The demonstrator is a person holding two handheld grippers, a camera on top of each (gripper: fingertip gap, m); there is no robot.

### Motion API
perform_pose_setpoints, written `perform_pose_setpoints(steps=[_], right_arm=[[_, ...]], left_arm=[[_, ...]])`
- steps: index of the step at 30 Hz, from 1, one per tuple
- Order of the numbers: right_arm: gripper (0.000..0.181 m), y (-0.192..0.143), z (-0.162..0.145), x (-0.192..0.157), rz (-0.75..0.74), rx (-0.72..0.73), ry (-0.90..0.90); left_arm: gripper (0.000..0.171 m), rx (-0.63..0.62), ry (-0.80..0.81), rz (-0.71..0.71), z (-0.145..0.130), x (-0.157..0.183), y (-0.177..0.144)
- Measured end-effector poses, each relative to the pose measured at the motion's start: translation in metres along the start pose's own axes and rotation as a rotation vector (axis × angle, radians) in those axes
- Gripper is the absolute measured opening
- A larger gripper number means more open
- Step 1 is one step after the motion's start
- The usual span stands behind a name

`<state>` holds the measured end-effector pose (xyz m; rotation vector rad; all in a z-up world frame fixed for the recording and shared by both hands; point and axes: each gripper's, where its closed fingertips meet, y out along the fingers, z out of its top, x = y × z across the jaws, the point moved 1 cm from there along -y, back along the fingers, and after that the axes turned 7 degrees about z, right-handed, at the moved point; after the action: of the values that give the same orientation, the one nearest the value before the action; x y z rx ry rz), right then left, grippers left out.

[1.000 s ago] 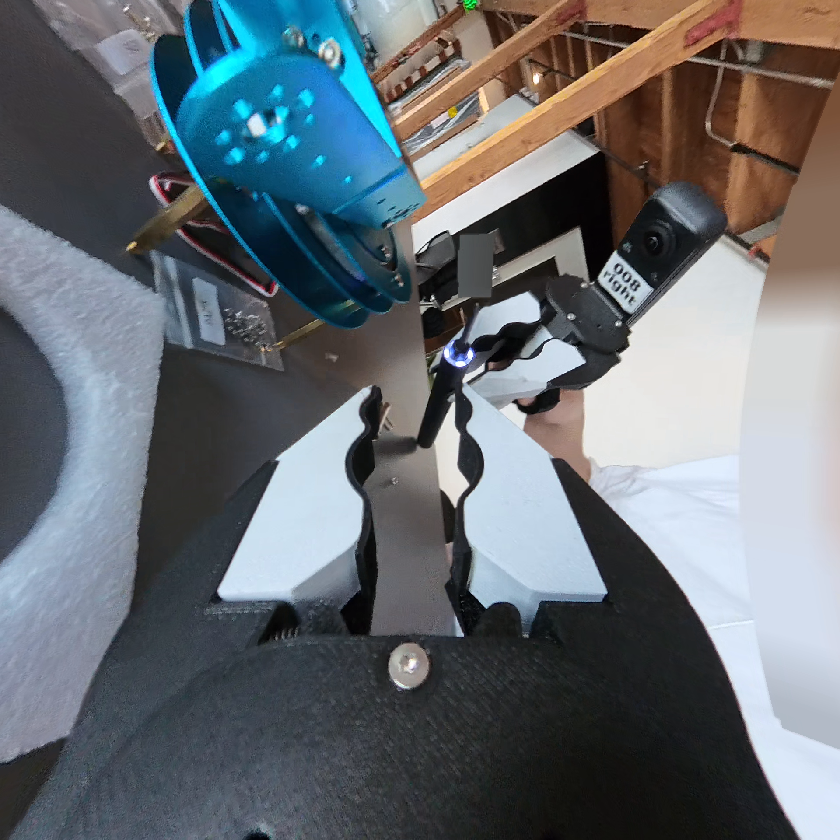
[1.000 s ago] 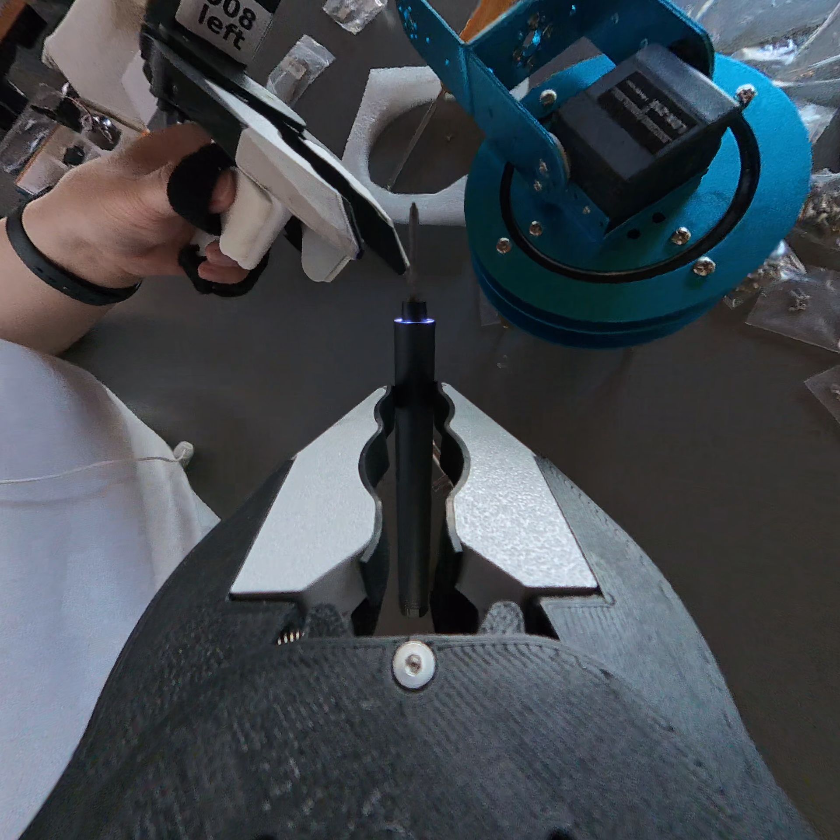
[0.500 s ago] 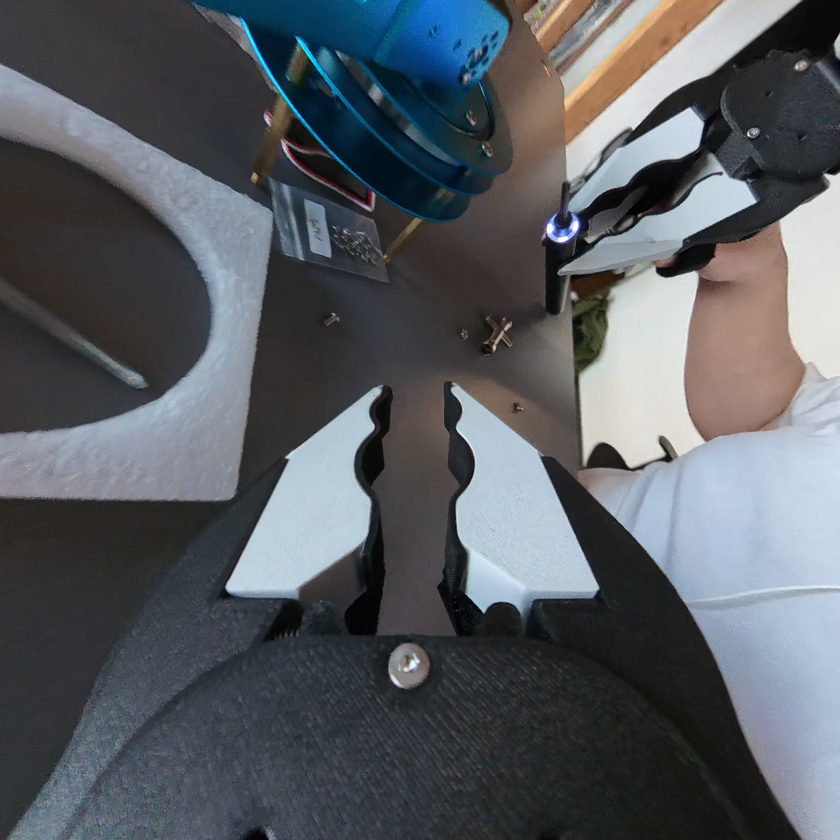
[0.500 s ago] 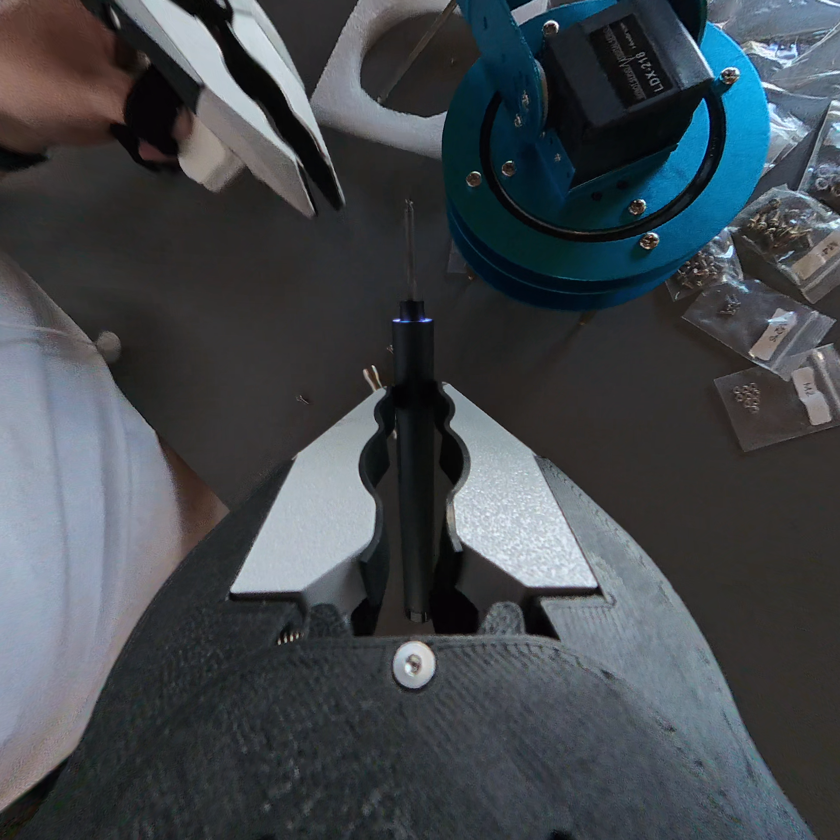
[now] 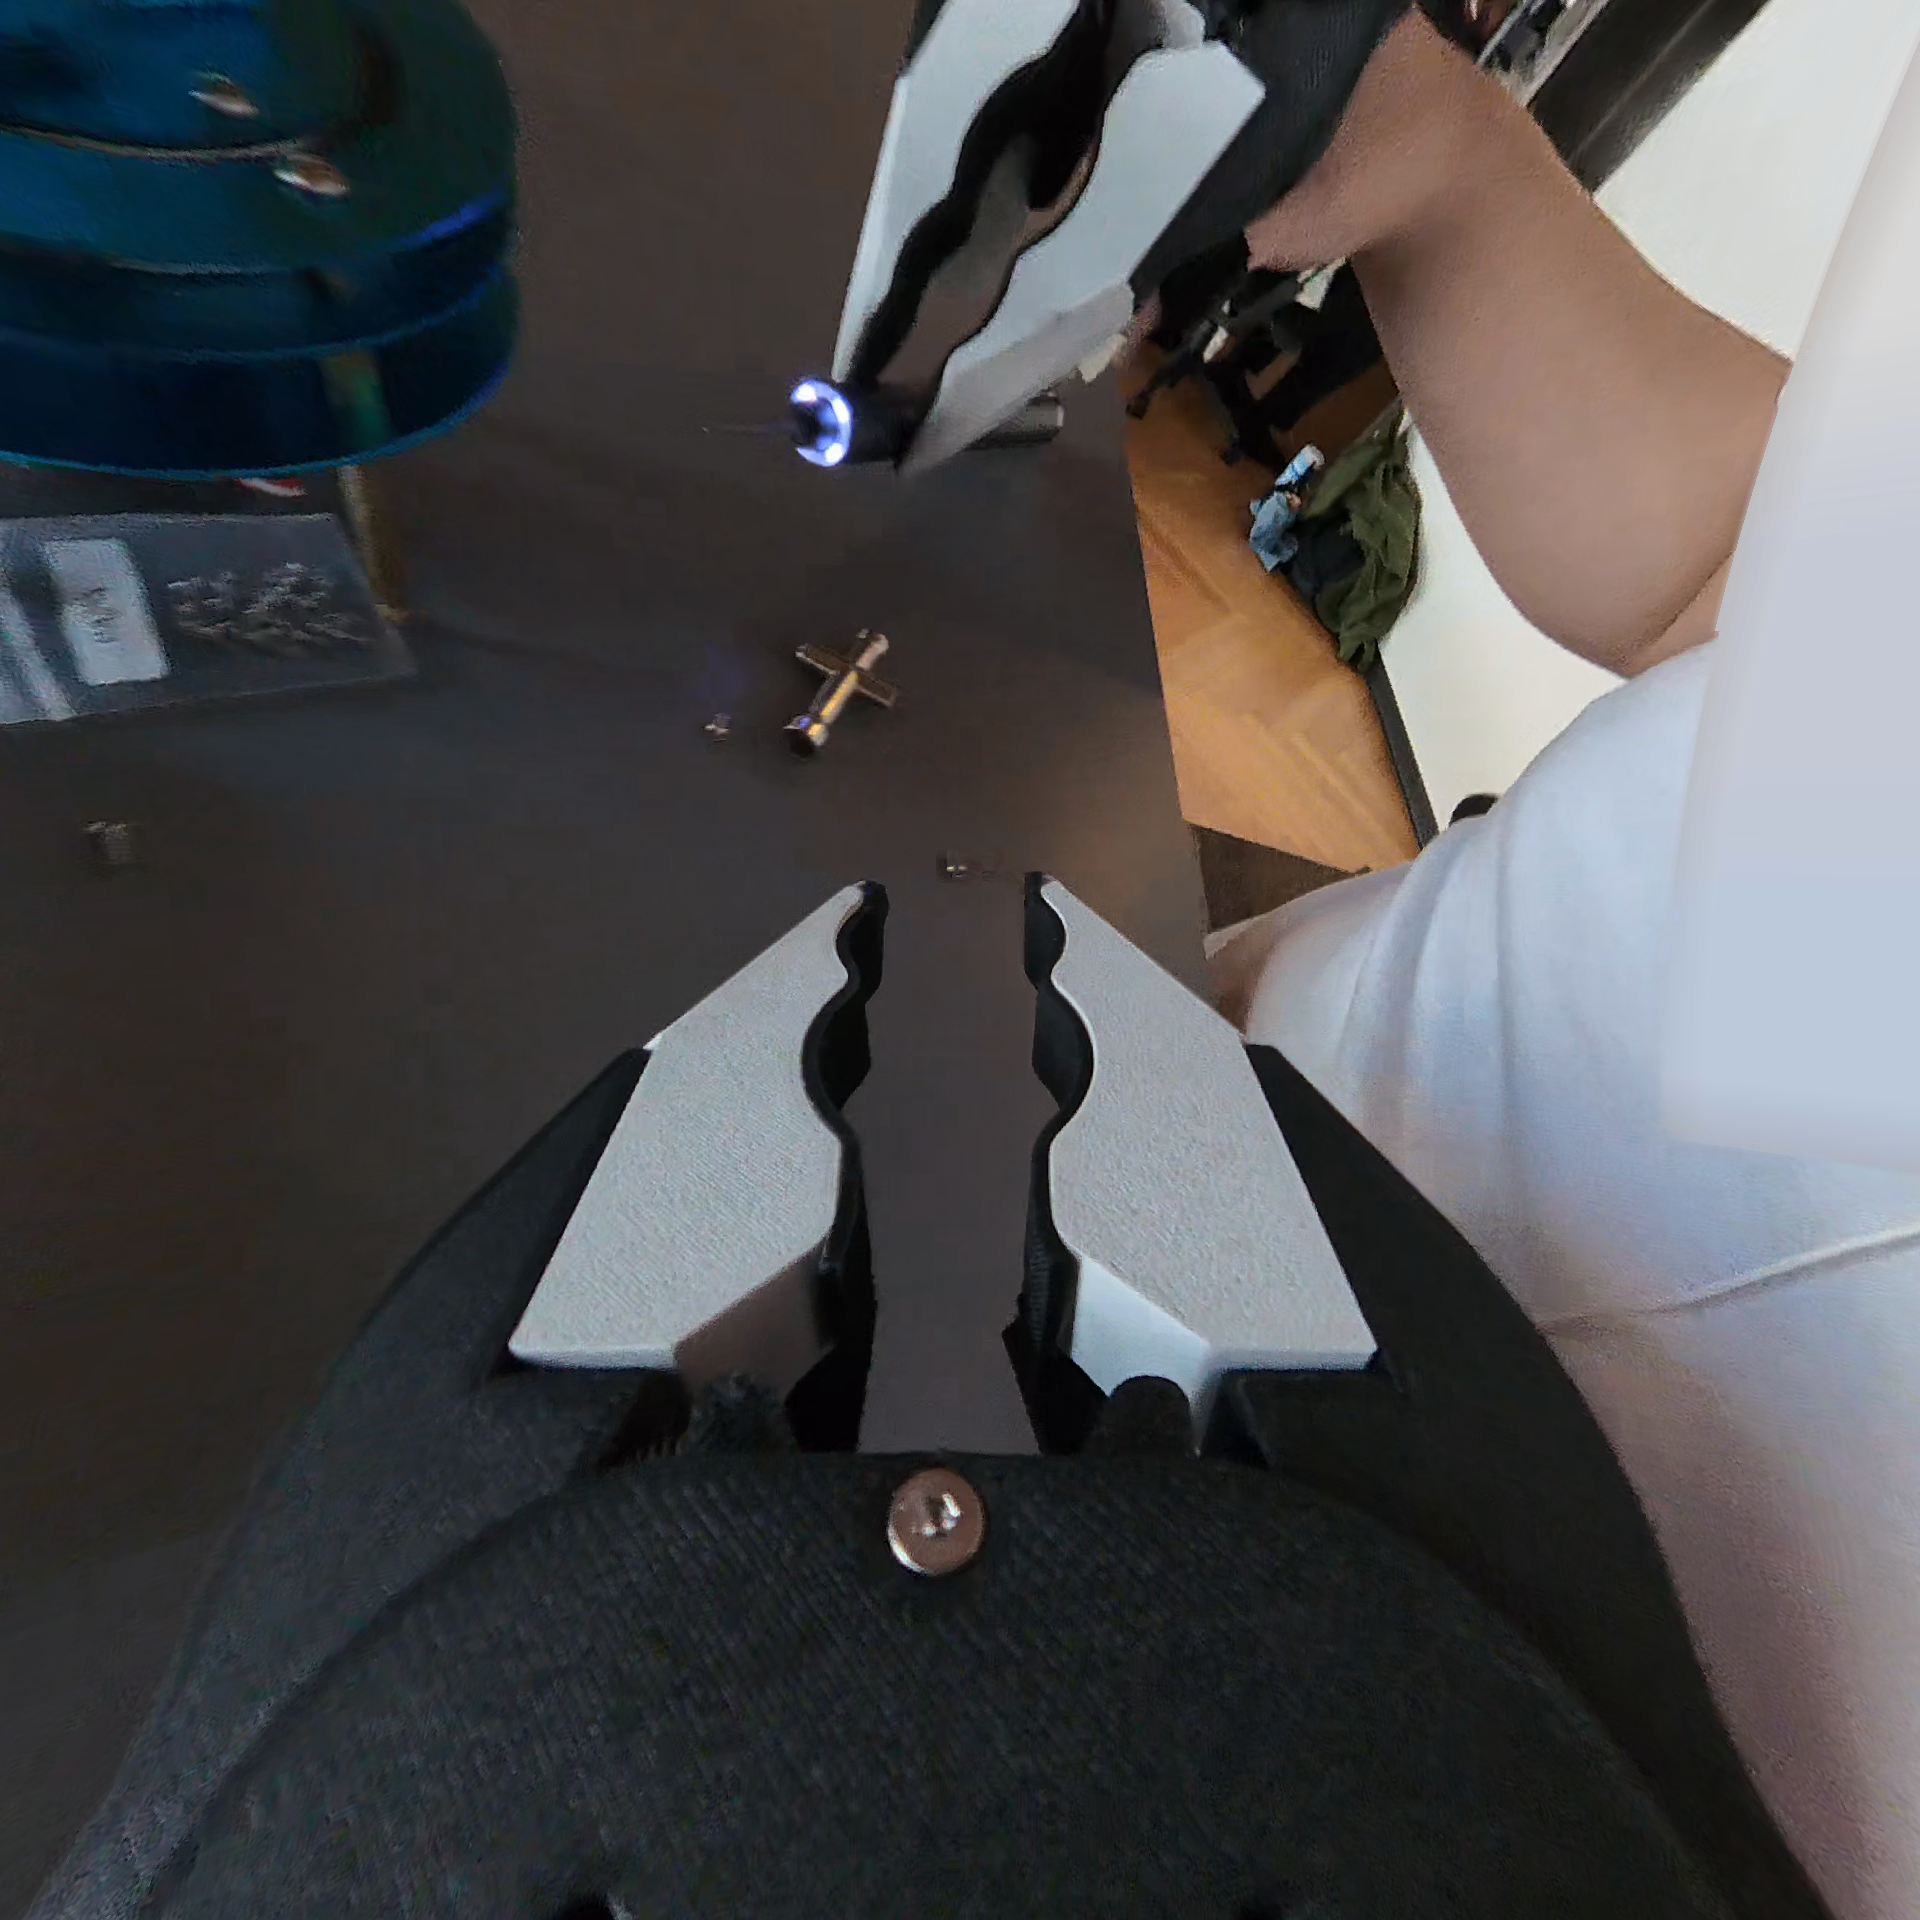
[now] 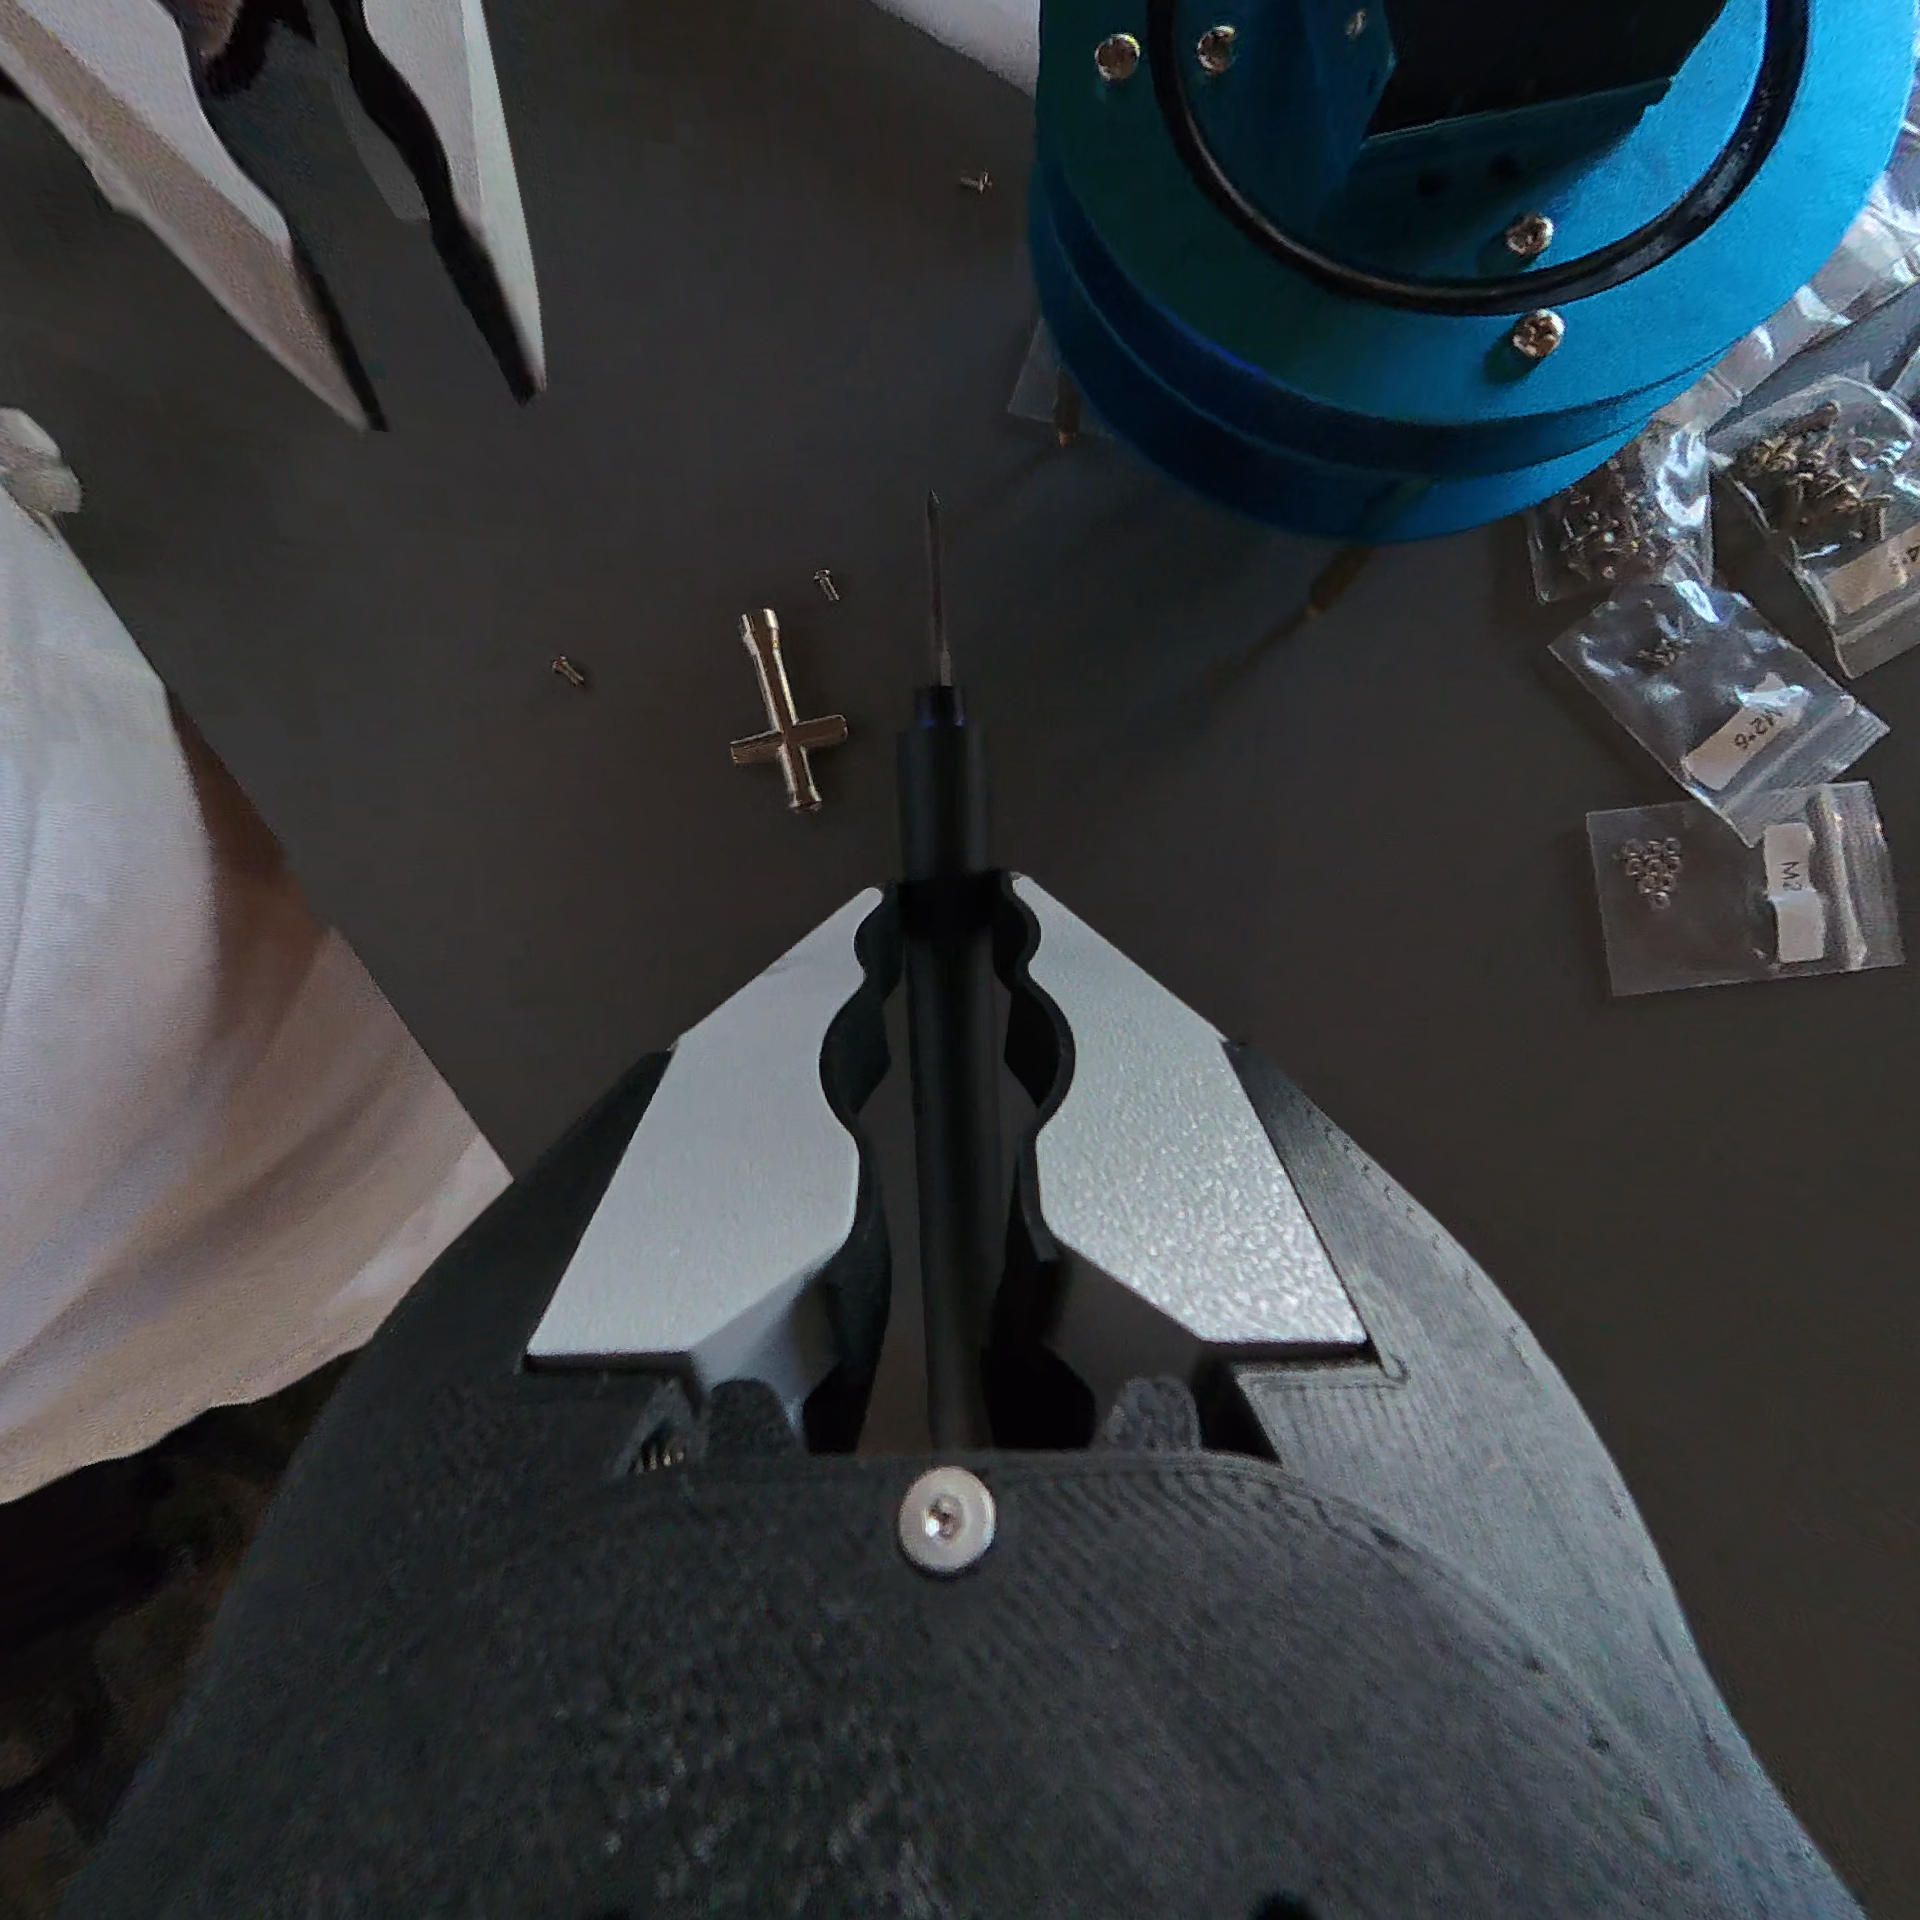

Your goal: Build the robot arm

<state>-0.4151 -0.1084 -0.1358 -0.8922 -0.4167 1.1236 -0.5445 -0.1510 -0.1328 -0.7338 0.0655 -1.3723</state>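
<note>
Item: electric screwdriver [image 6: 940, 935]. We are clamping it in the right gripper [image 6: 943, 894], long axis along the fingers, bit pointing toward the blue turntable base [image 6: 1351, 343]. Left gripper [image 5: 954, 894]: we are holding it parted, empty, nearest a loose screw [image 5: 951, 864], cross wrench [image 5: 842, 688] ahead.

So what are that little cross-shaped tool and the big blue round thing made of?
The cross-shaped tool looks like polished metal: silvery with bright glints. The blue round thing seems to be painted or anodised metal, judging by its even matte blue and thin screwed plates, though hard plastic can't be excluded.
</note>
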Motion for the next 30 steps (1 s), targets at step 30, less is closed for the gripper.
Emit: perform_pose_setpoints(steps=[30], right_arm=[[0.015, -0.066, 0.125, -0.039, 0.641, 1.006, 0.495]], left_arm=[[0.053, 0.321, -0.339, -0.382, 0.063, 0.058, 0.025]])
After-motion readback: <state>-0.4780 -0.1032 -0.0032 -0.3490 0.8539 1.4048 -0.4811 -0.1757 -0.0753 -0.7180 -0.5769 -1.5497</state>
